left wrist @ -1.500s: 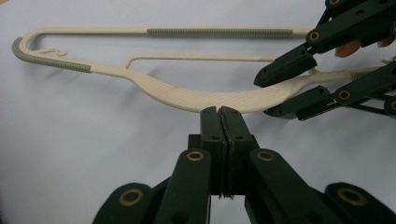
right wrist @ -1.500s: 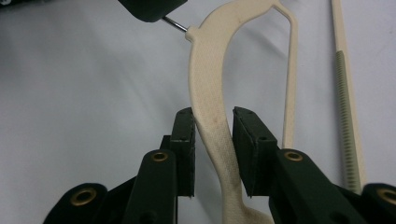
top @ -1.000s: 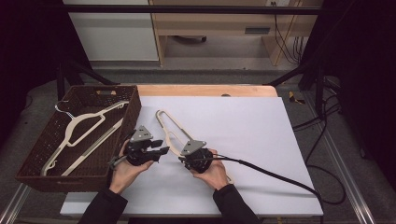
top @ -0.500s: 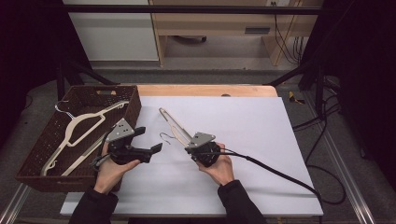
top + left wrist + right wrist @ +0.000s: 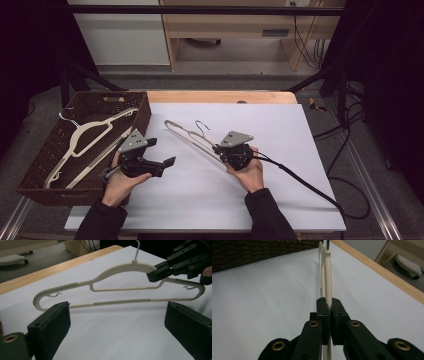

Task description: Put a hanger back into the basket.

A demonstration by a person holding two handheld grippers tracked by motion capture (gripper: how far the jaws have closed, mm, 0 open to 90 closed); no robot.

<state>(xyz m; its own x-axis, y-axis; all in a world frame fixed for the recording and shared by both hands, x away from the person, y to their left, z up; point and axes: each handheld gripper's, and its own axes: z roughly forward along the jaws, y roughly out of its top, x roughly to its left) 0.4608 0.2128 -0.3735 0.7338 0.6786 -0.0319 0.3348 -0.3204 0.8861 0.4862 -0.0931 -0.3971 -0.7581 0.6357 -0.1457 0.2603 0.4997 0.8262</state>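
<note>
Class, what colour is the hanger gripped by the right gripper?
The hanger is cream, with a metal hook; the left gripper view shows it best.

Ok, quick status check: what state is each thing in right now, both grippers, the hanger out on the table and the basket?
left gripper: jaws have just been opening, wide apart, nothing between them.
right gripper: jaws have just been closing, clamped on the hanger's upper arm.
held hanger: cream plastic, gripped by the right gripper, lifted off the white table.
basket: brown wicker, at the table's left edge, holding hangers.
basket hangers: lying flat inside the basket.
</note>
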